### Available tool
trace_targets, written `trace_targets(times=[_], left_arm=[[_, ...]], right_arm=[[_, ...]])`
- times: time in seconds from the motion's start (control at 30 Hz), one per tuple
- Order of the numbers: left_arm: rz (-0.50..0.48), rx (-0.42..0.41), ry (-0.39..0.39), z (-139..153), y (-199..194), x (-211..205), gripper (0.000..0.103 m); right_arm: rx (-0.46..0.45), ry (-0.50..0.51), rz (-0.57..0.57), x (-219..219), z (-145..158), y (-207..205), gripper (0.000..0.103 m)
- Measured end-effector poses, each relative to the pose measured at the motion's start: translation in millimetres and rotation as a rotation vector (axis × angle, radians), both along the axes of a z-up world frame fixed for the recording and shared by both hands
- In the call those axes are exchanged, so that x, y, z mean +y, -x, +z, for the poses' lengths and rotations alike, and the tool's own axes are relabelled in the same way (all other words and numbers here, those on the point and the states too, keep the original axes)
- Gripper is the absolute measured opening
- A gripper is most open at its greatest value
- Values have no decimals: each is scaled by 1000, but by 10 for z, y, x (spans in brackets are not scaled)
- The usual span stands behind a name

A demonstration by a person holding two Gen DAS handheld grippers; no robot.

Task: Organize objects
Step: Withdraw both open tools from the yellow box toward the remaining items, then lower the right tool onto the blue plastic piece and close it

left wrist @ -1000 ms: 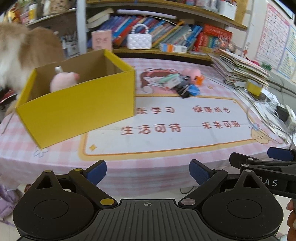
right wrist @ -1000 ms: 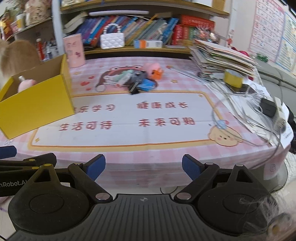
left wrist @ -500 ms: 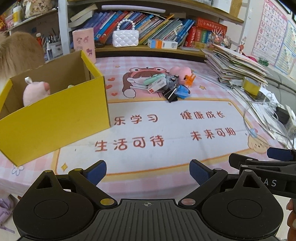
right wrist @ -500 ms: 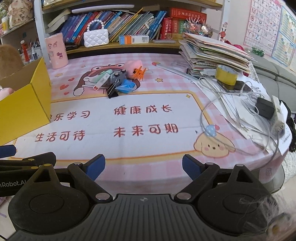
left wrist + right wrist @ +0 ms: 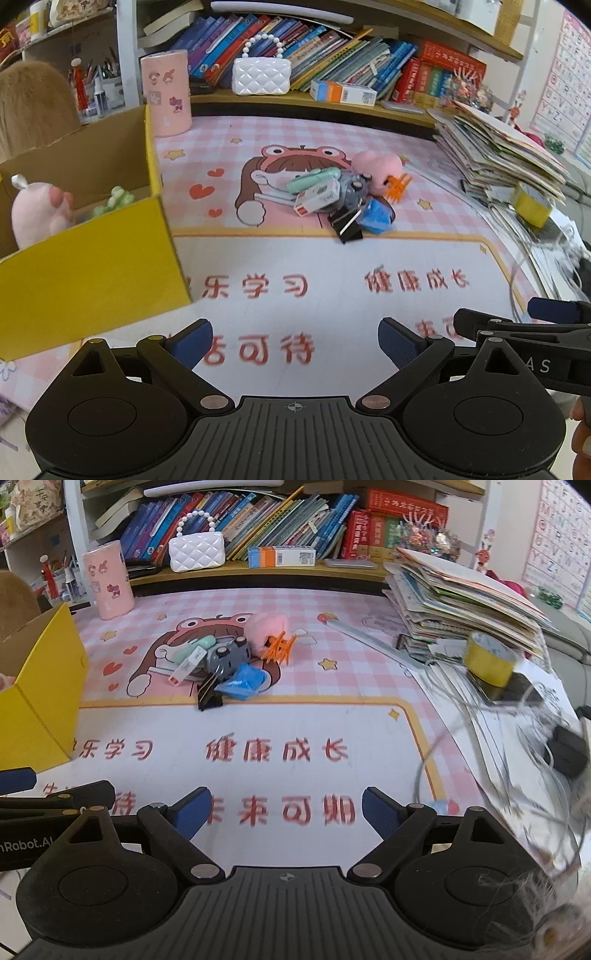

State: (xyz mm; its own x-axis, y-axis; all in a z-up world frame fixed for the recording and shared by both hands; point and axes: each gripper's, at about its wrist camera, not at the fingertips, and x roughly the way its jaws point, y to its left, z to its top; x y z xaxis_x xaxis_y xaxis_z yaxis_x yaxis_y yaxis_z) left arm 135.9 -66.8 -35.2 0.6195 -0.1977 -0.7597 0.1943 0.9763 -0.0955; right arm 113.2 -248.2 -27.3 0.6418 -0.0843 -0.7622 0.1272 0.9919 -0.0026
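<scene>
Claws: L (image 5: pixel 295 343) + R (image 5: pixel 286 812) apart, empty | yellow box (image 5: pixel 92 273) left | toy pile (image 5: pixel 229 664) ahead

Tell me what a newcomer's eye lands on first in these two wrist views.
Probably the yellow cardboard box at the left, with a pink plush pig sitting inside it. Next, the small pile of clutter mid-mat: a pink plush toy, an orange hair claw, a blue packet and a black binder clip huddled together. Both grippers, left and right, hang open and empty over the mat's near edge.
</scene>
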Motion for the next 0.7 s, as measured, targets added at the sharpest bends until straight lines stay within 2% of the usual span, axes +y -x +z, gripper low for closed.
trace_targets(times=[0.47,0.6,0.7], left_arm=[[68,-28,-26,53,-384,-292,95],[75,-28,-35,44,-470,-357,93],[80,-30,-42,35,-535,-399,89]], right_arm=[[-40,-72,80,-374,10,-570,84],[-44,-78,96,-436,-7,-685,83],[-53,-85,104,-475,-12,-780,79]])
